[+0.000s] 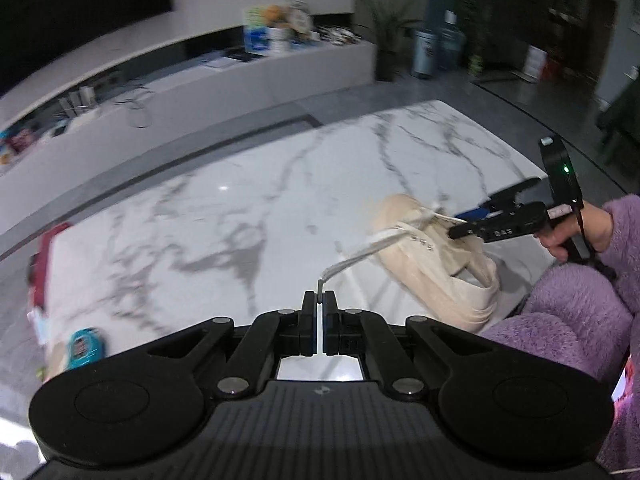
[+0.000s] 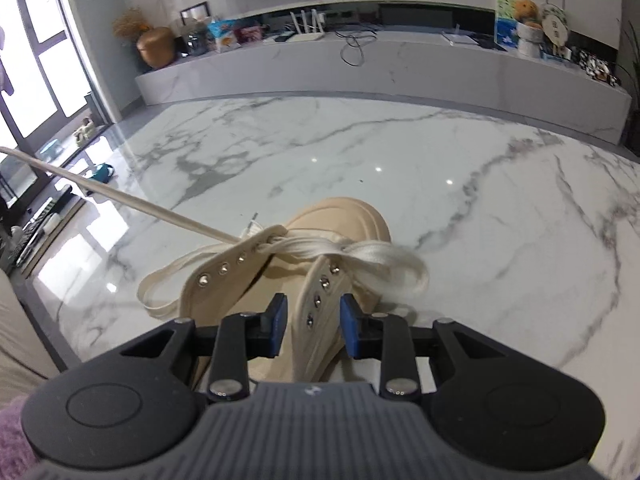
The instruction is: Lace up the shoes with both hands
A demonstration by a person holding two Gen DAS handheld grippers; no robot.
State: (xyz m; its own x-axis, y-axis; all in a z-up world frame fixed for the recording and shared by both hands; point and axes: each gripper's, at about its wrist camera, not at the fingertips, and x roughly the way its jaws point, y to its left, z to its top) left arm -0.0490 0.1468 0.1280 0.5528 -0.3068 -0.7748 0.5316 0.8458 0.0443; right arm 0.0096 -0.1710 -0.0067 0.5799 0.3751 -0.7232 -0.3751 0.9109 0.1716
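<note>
shoe: beige, on marble surface | left claw: clenched on lace tip, lace stretched taut from the eyelets | right claw: released, straddling right eyelet flap
</note>
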